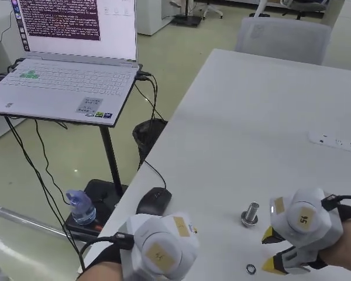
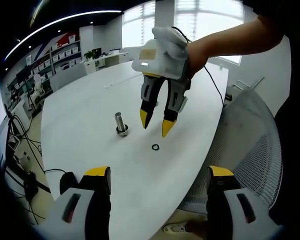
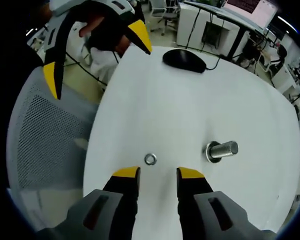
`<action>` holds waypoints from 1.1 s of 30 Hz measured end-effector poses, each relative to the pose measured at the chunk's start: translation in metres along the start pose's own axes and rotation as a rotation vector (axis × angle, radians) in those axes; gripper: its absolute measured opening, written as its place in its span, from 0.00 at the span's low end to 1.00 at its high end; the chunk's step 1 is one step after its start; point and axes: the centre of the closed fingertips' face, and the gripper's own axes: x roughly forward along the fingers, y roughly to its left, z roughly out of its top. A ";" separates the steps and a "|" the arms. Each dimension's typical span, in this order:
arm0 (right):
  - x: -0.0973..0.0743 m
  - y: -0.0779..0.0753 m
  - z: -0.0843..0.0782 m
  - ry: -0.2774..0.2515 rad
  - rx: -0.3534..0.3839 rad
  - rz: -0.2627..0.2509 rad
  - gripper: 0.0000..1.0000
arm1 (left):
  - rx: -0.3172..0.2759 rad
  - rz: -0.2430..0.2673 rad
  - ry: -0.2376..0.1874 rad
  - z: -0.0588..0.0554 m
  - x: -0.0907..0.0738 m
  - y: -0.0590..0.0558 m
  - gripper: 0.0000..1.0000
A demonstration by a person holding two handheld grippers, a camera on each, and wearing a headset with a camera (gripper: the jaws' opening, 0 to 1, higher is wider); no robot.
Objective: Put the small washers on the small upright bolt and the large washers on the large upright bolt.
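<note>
The white table (image 1: 240,117) carries one upright bolt (image 1: 250,214), which serves as the marker for everything else. Well to the left of the bolt in the head view, off the table's edge, an open laptop (image 1: 64,82) sits on a stand with its screen lit. Far beyond the bolt, at the table's far side, stands a grey chair (image 1: 284,38). The left gripper (image 2: 159,175) hangs off the table's near edge, left of the bolt in the head view. Its yellow-tipped jaws are spread wide with nothing between them. The right gripper (image 3: 158,174) hovers just on the near side of the bolt, tips pointing down at the table. Its jaws are parted by a narrow gap and hold nothing. A black mouse (image 1: 154,201) lies near the table edge, left of the bolt, with its cable running off the side. A white power strip (image 1: 336,141) lies beyond the bolt to the right. The bolt itself stands on a wider ring at its foot; whether that is its head or a washer cannot be told. A single small washer (image 3: 150,159) lies flat on the table near the bolt, apart from it, just ahead of the right gripper's tips.
</note>
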 end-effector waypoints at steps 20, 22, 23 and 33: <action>0.033 0.008 0.002 0.024 -0.030 0.023 0.27 | -0.021 0.001 -0.057 -0.001 0.001 0.006 0.79; 0.035 0.009 0.001 0.029 -0.035 0.019 0.27 | -0.009 0.003 -0.048 -0.002 0.001 0.007 0.79; 0.035 0.010 0.001 0.033 -0.039 0.022 0.26 | -0.007 0.002 -0.047 -0.003 0.002 0.006 0.79; 0.035 0.008 0.000 0.041 -0.057 0.010 0.21 | -0.002 -0.010 -0.039 -0.005 0.004 0.007 0.78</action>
